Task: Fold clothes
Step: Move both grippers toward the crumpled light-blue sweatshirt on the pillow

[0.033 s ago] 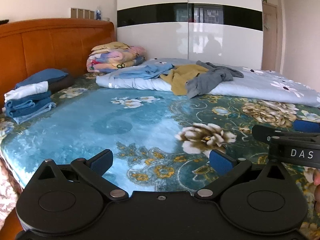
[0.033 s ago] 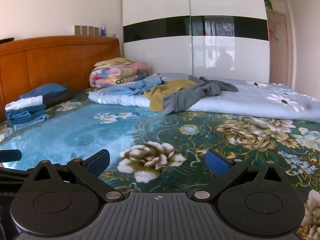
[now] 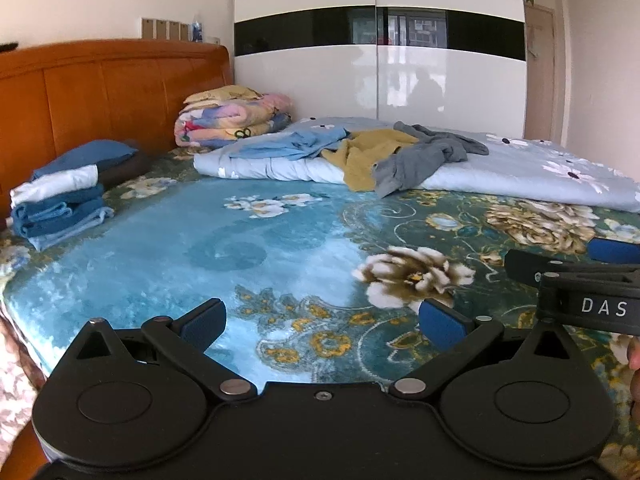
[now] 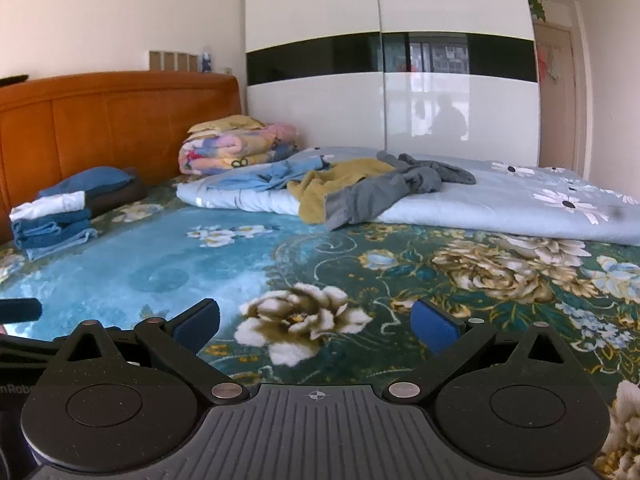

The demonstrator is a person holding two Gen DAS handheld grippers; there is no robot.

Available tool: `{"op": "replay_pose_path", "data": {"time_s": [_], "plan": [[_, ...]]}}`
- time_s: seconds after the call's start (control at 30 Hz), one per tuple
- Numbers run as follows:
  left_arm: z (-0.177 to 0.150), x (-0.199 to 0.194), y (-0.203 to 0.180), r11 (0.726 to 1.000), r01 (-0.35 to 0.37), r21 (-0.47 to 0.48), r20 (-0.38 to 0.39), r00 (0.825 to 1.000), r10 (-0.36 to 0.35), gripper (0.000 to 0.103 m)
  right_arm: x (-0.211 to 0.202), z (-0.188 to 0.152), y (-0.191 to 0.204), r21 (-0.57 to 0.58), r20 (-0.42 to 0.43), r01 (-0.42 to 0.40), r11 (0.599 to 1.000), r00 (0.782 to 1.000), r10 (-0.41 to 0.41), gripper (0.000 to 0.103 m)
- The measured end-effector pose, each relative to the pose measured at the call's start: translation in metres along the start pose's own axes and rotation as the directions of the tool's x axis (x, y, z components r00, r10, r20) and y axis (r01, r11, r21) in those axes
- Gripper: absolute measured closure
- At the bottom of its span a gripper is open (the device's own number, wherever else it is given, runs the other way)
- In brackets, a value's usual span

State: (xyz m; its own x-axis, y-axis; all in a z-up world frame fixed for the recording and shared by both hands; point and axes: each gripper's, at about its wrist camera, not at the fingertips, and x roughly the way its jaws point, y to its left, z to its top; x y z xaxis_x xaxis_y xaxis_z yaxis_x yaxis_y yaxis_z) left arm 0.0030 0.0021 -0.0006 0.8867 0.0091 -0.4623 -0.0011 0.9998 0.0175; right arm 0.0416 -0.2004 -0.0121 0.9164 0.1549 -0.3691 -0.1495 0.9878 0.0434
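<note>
Three unfolded garments lie heaped at the far side of the bed: a grey one (image 3: pixel 424 160) (image 4: pixel 384 192), a mustard-yellow one (image 3: pixel 368 156) (image 4: pixel 332 184) and a light blue one (image 3: pixel 304 142) (image 4: pixel 276 174). They rest on a pale blue quilt (image 3: pixel 520 172). A stack of folded blue and white clothes (image 3: pixel 60 208) (image 4: pixel 52 224) sits at the left by the headboard. My left gripper (image 3: pixel 322 314) is open over the floral bedspread (image 3: pixel 240 248), holding nothing. My right gripper (image 4: pixel 316 316) is open too, beside the left one, well short of the heap.
An orange wooden headboard (image 3: pixel 100 92) runs along the left. A folded colourful blanket (image 3: pixel 232 120) lies in the far corner. A white wardrobe (image 3: pixel 380 80) with a black band stands behind the bed. A dark blue pillow (image 3: pixel 88 156) lies behind the folded stack.
</note>
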Motion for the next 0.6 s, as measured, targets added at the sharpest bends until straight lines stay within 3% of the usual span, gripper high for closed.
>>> {"op": "replay_pose_path", "data": {"time_s": [0.3,0.6], "plan": [[0.0,0.01,0.0,0.999,-0.029,0.028,-0.009,1.0,0.029,0.001,0.018,0.004,0.0,0.025,-0.058,-0.028,0.999,0.998,0.03,0.0],[0.015,0.026,0.012,1.0,-0.025,-0.002,-0.07,0.997,0.025,0.001,0.043,0.014,0.004,0.03,-0.112,-0.056,0.998,0.992,0.059,0.0]]}}
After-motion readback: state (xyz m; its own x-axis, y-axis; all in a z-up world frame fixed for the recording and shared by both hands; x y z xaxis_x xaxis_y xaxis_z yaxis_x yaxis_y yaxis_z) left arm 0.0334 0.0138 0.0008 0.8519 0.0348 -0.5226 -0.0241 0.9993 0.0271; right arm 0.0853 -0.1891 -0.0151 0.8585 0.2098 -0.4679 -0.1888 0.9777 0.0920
